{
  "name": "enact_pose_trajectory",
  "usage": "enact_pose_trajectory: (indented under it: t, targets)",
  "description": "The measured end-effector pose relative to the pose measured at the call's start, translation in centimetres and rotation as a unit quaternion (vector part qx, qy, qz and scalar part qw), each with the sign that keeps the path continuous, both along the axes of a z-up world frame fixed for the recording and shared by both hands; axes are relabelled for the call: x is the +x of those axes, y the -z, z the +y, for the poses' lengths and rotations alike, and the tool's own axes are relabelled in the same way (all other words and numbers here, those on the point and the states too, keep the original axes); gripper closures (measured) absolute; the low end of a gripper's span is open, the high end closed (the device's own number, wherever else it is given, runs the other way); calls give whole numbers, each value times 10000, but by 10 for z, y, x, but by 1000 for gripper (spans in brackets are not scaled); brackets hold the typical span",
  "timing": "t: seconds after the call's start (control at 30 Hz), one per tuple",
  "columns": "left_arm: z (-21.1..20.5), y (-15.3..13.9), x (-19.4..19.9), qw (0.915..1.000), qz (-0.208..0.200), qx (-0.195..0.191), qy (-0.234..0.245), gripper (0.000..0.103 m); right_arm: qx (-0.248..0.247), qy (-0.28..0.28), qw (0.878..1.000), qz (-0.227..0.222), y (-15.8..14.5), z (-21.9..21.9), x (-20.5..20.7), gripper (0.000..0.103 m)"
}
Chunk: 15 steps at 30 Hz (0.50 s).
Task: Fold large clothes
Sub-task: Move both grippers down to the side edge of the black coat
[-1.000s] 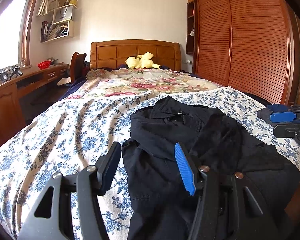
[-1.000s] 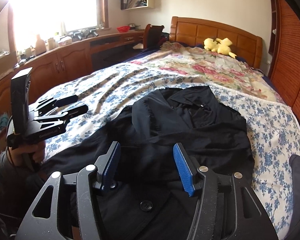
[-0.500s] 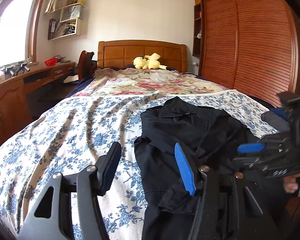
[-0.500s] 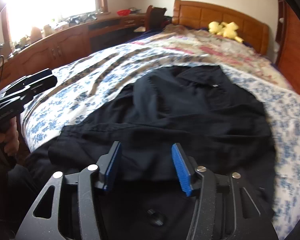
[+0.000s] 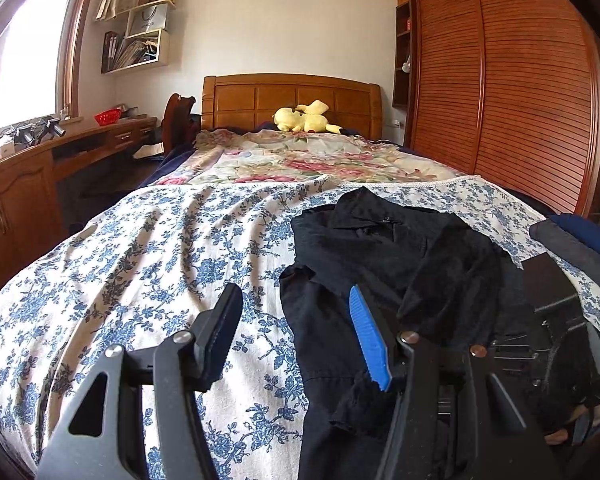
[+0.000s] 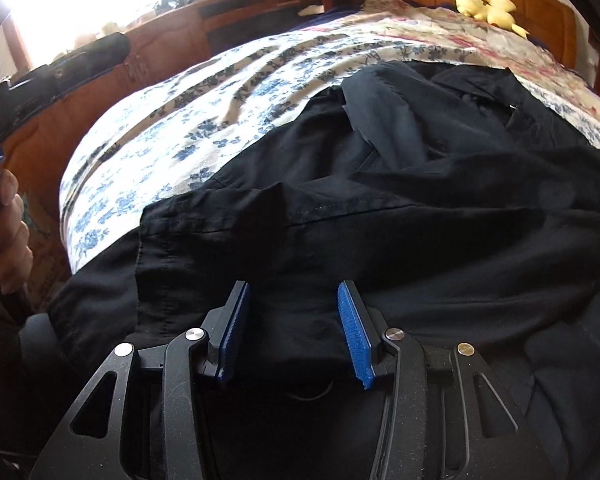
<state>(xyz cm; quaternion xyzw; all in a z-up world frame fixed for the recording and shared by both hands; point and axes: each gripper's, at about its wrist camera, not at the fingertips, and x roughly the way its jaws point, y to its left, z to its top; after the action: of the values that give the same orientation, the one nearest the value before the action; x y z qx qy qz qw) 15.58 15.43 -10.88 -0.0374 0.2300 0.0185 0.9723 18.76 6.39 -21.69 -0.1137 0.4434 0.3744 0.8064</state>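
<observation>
The near hem of the black garment [image 6: 380,200] drops out of sight under the right hand-held gripper [image 6: 294,334], so can't tell if the pads touch cloth. In the left wrist view that gripper's fingers are hidden behind its body. Shelf [image 5: 136,46] contents are too small to make out.

Bare floral sheet [image 5: 148,264] at ten o'clock of the black coat [image 5: 400,264] leaves passing room. Folded clothes [image 5: 580,244] crowd three o'clock; the wardrobe [image 5: 520,92] walls off two o'clock, the desk [image 5: 28,184] nine.
</observation>
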Motion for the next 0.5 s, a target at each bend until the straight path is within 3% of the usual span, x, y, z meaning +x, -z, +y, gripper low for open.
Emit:
enact_pose_trajectory:
  t: [0.2, 0.5]
  targets:
    - [-7, 4, 4, 9999, 95, 59, 29, 48, 186, 193, 9996, -99, -21, -22, -10, 58]
    - [-35, 11, -7, 9988, 371, 272, 156, 48, 131, 919, 9939, -602, -68, -130, -30, 58]
